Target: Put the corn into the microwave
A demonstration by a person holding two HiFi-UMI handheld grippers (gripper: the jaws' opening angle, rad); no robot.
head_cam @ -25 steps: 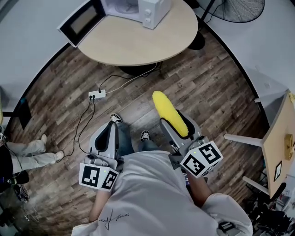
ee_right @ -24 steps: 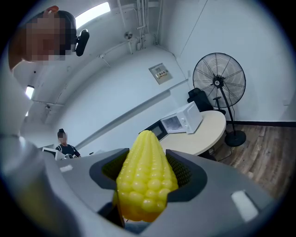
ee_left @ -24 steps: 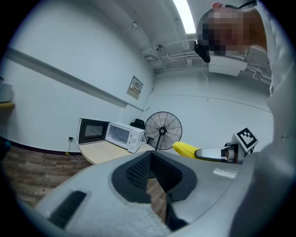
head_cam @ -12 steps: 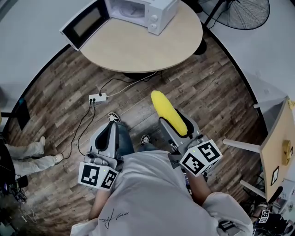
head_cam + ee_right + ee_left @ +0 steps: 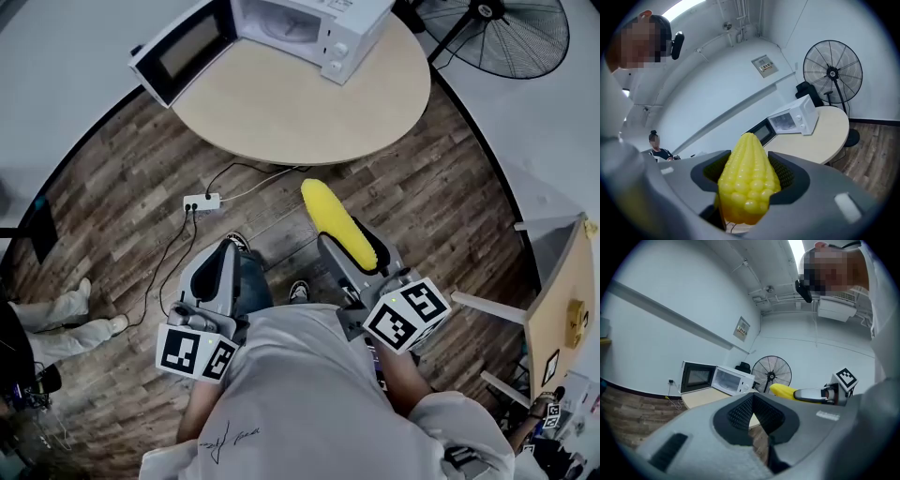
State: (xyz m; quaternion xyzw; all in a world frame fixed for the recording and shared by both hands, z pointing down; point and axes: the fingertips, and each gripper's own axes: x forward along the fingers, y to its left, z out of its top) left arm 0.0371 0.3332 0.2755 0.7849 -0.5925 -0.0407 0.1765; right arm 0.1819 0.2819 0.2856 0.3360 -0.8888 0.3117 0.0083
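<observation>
Clamping the corn cob (image 5: 330, 214) between wide-set jaws, the right hand-held gripper (image 5: 352, 242) holds it short of the worktop's (image 5: 291, 103) open microwave (image 5: 314, 28); the left hand-held gripper (image 5: 225, 255) is pinched together, empty.

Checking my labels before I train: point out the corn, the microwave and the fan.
corn (image 5: 341, 227): head view, middle of the yellow cob.
microwave (image 5: 340, 52): head view, front control panel beside the open cavity.
fan (image 5: 525, 42): head view, wire guard right of the hub.
</observation>
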